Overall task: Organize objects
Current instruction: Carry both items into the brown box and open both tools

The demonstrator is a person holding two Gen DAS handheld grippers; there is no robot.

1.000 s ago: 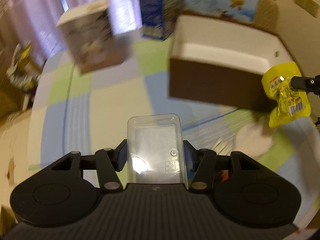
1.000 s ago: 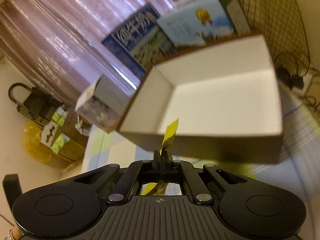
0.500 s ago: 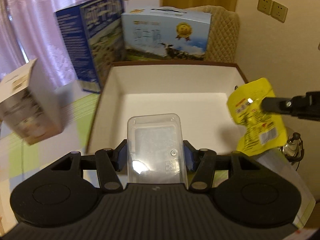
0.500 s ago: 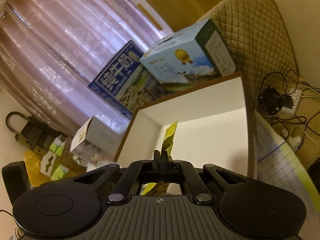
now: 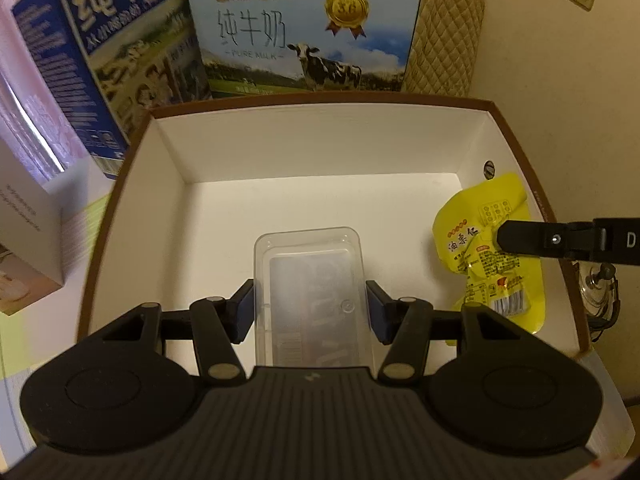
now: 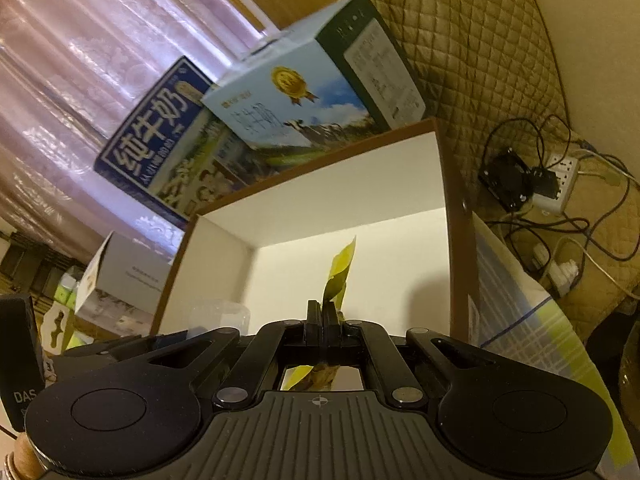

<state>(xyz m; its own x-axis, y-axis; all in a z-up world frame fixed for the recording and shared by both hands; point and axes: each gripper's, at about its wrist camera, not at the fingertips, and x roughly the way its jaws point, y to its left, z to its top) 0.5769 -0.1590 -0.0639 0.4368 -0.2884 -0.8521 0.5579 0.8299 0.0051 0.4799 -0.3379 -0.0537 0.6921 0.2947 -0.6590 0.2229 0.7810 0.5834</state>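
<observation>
A checked tablecloth (image 6: 516, 280) lies under one brown-rimmed white box (image 5: 320, 148), which a second ago stood ahead and now sits directly beneath both loads, so release looks near. Left gripper (image 5: 310, 306) clamps one clear container (image 5: 308, 276); right gripper (image 6: 323, 310) pinches one yellow packet (image 5: 486, 240). Beyond: two milk cartons (image 5: 304, 28)

White-lined brown box (image 5: 132, 184), yellow packet (image 5: 468, 236), clear container (image 5: 312, 280), blue milk cartons (image 5: 304, 28)
</observation>
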